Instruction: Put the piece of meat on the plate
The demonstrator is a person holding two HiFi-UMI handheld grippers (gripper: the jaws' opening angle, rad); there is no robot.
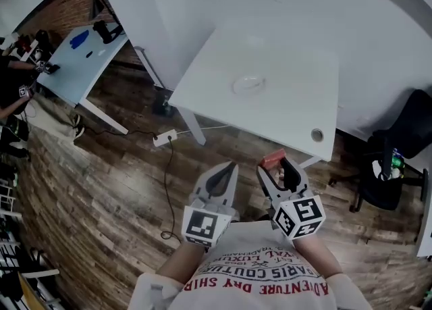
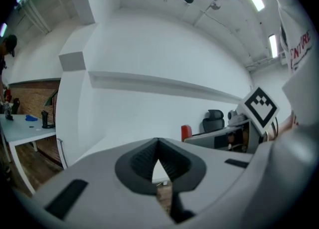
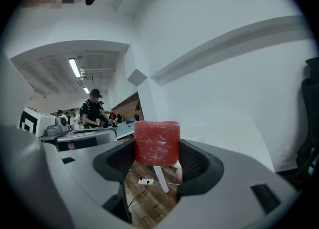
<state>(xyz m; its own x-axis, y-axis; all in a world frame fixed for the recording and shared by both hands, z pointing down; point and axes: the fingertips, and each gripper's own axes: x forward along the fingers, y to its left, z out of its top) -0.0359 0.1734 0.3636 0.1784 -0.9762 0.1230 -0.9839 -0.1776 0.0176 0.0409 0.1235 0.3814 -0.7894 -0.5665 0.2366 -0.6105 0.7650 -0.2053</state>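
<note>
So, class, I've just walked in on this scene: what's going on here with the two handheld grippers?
A person stands in front of a white square table, holding a gripper in each hand. The right gripper is clamped on a red block-shaped piece of meat, held up in the air short of the table. The left gripper is closed and empty. A small round pale plate sits on the table with nothing on it, so the meat has not yet been delivered.

1. At the near edge of the head view, the person's shirt (image 1: 270,280) carries red print, seen upside down: "ADVENTURE DRY SHIR…" and "PARIS COUTU…". The smaller lines are too blurred to read.
2. At the far right of the left gripper view, the shirt (image 2: 299,48) shows the red letters "ENTURE".
</note>
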